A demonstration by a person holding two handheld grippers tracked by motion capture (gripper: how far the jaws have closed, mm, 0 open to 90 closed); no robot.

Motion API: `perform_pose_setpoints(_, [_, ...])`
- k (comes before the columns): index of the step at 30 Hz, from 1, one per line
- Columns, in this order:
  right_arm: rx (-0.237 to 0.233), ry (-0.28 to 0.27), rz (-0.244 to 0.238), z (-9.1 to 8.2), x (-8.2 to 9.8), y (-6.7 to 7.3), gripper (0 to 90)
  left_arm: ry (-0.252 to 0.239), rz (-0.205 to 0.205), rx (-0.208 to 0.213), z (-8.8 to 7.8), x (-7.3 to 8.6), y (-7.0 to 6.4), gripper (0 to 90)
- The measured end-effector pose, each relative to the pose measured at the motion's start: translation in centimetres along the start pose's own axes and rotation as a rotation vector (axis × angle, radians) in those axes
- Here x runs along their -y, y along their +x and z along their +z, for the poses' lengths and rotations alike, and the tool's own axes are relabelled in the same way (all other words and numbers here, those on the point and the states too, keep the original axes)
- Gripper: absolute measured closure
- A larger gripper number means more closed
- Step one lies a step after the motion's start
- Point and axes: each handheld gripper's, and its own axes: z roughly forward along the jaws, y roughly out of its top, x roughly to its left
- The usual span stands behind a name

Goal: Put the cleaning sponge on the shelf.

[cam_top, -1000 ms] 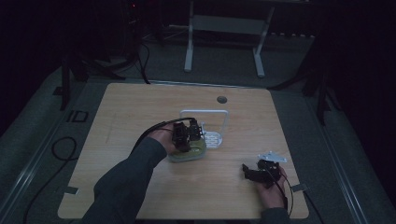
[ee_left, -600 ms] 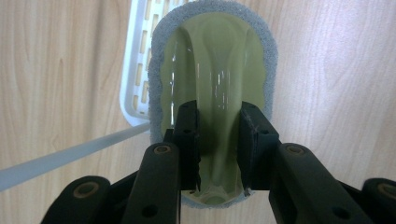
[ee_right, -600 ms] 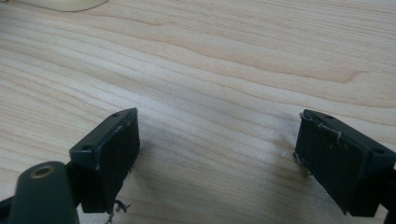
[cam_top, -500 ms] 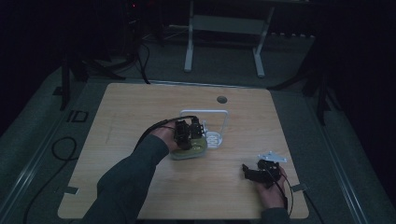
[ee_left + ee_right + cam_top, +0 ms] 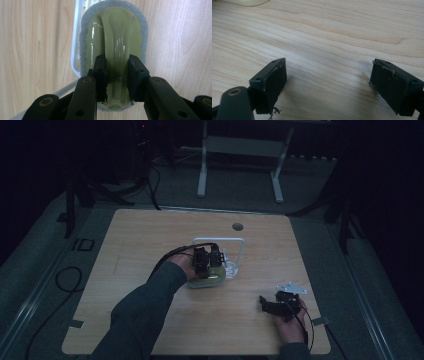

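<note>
An olive-green scrubber (image 5: pixel 115 37) with a grey sponge rim and a raised glossy handle lies under my left gripper (image 5: pixel 117 77), whose jaws are shut on that handle from both sides. In the high view the left gripper (image 5: pixel 207 259) sits mid-table over the scrubber (image 5: pixel 204 282), beside a white wire rack (image 5: pixel 235 242). A white plastic edge of the rack (image 5: pixel 75 37) shows under the scrubber's left side. My right gripper (image 5: pixel 277 306) rests near the table's front right corner. Its jaws stand wide open over bare wood (image 5: pixel 328 82), nothing between them.
The wooden table (image 5: pixel 150 235) has a round cable hole (image 5: pixel 237 226) at the back. A pale rounded object (image 5: pixel 247 2) peeks in at the top of the right gripper view. A white frame stands on the dark floor behind the table (image 5: pixel 240 150).
My left gripper, still gripping the scrubber, has shifted slightly right and away along the rack. The right gripper has stayed still.
</note>
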Motion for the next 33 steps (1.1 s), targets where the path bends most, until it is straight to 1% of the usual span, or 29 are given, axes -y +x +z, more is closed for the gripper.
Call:
perform_pose_setpoints(4, [0.000,0.000,0.000,0.0,0.0,0.0,13.5,-0.006,0.005,-0.005,0.1,-0.3,-0.1,71.7])
perform_pose_setpoints(6, [0.000,0.001,0.000,0.0,0.0,0.0,13.5,-0.001,0.008,-0.007,0.1,-0.4,0.0,71.7])
perform_pose_setpoints(14, [0.000,0.000,0.000,0.0,0.0,0.0,13.5,-0.013,-0.004,0.002,0.3,-0.7,0.3,71.6])
perform_pose_setpoints(16, [0.000,0.000,0.000,0.0,0.0,0.0,13.5,-0.010,0.006,-0.006,0.5,-0.8,0.4,71.6])
perform_pose_setpoints(21, [0.000,0.001,0.000,0.0,0.0,0.0,13.5,-0.017,-0.005,-0.004,0.8,-1.0,0.6,71.6])
perform_pose_setpoints(24, [0.000,0.000,0.000,0.0,0.0,0.0,13.5,-0.015,0.011,-0.013,1.0,-1.2,0.8,71.6])
perform_pose_setpoints(25, [0.000,0.000,0.000,0.0,0.0,0.0,13.5,-0.015,0.008,-0.011,1.1,-1.2,0.7,71.6])
perform_pose_setpoints(26, [0.000,0.000,0.000,0.0,0.0,0.0,13.5,-0.011,0.018,-0.015,1.2,-1.3,0.8,71.6])
perform_pose_setpoints(31, [0.000,0.000,0.001,0.0,0.0,0.0,13.5,-0.018,0.020,-0.019,1.4,-1.6,1.0,71.6])
perform_pose_setpoints(32, [0.000,0.000,0.001,0.0,0.0,0.0,13.5,-0.021,0.014,-0.017,1.5,-1.7,1.0,71.6])
perform_pose_setpoints(33, [0.000,0.000,0.001,0.0,0.0,0.0,13.5,-0.022,0.018,-0.019,1.5,-1.8,1.1,71.6])
